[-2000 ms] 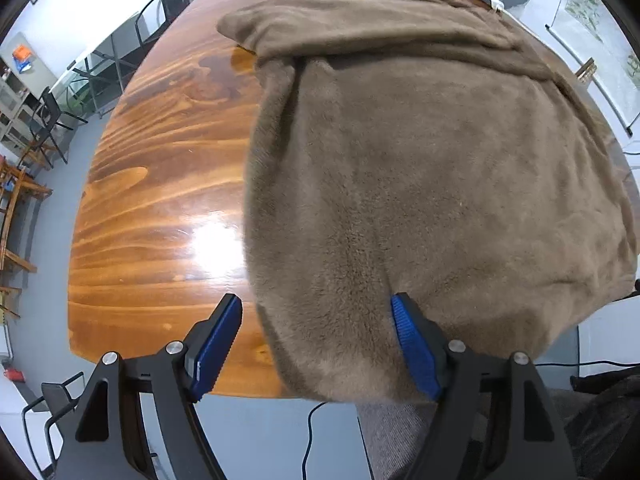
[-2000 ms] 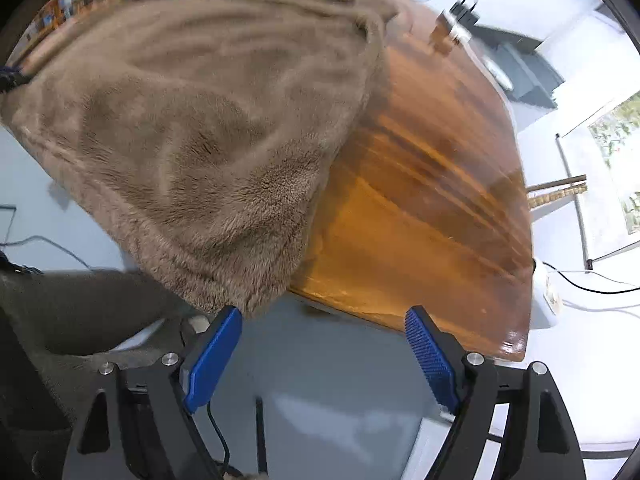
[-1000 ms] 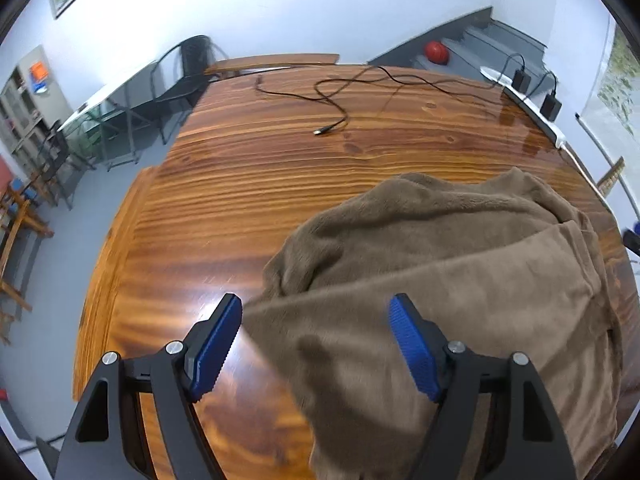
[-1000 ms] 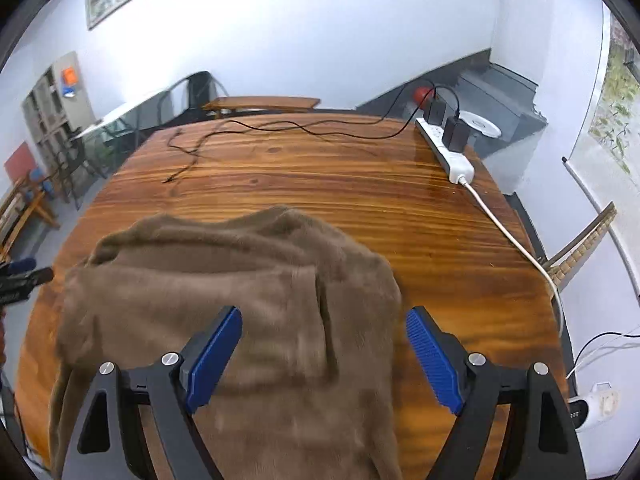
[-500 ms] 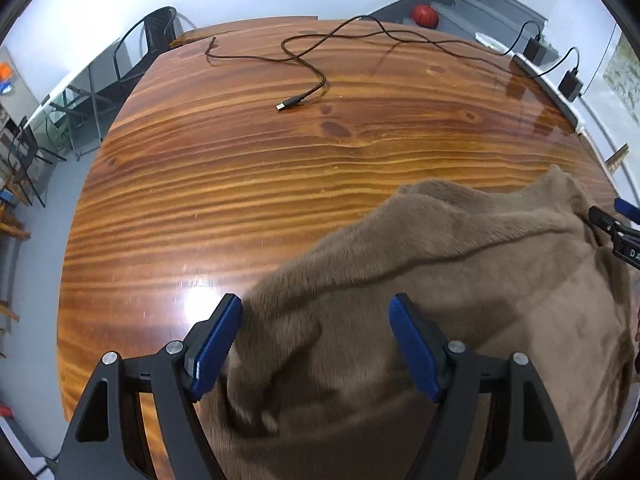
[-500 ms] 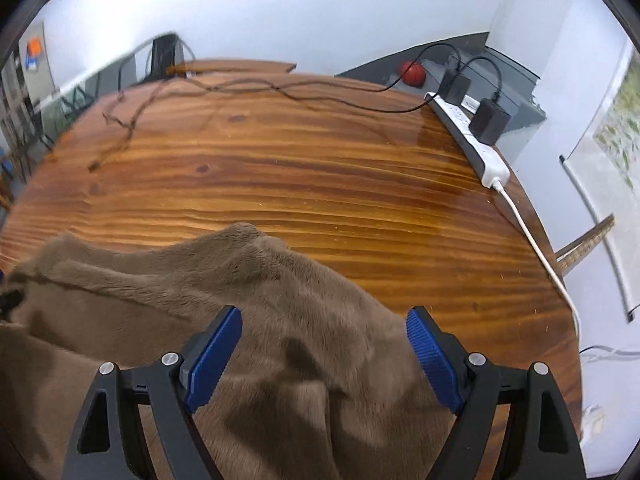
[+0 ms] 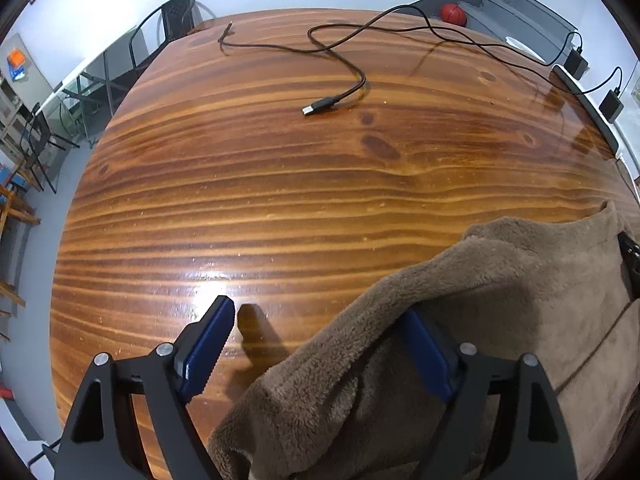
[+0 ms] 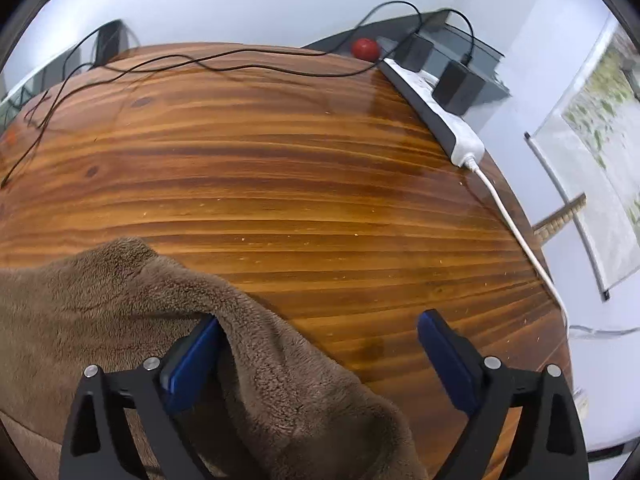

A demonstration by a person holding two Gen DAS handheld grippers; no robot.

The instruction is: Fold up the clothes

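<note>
My left gripper (image 7: 320,344) and right gripper (image 8: 320,344) are both opening, the brown fleece garment (image 7: 460,340) draped loosely between their pads at lower frame. Bare wooden table (image 7: 280,200) stretches ahead to the USB cable (image 7: 320,106) and power strip (image 8: 432,108); no writing legible.

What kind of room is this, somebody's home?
More likely an office or workroom than a home: a big wooden table with a power strip and loose cable, metal-framed chairs and a wall poster.
</note>
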